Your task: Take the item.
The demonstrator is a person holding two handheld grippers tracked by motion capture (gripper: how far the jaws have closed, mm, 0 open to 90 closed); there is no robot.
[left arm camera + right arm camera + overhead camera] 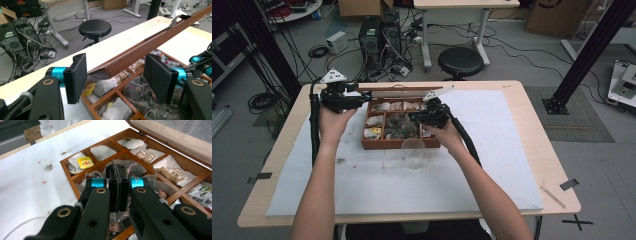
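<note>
I see a wooden tea box [399, 143] in the middle of the white mat [362, 185], full of tea bags [103, 152], with its lid [150, 45] tipped up. My left gripper [120, 77] is spread wide by the lid's corner, touching nothing. My right gripper [117, 180] sits pinched tight over the middle compartment; I cannot tell if a tea bag is caught in it. A clear cup [413, 151] stands just in front of the box

Brown wooden box [75, 173], yellow tea packet [85, 162], white mat [512, 150].
</note>
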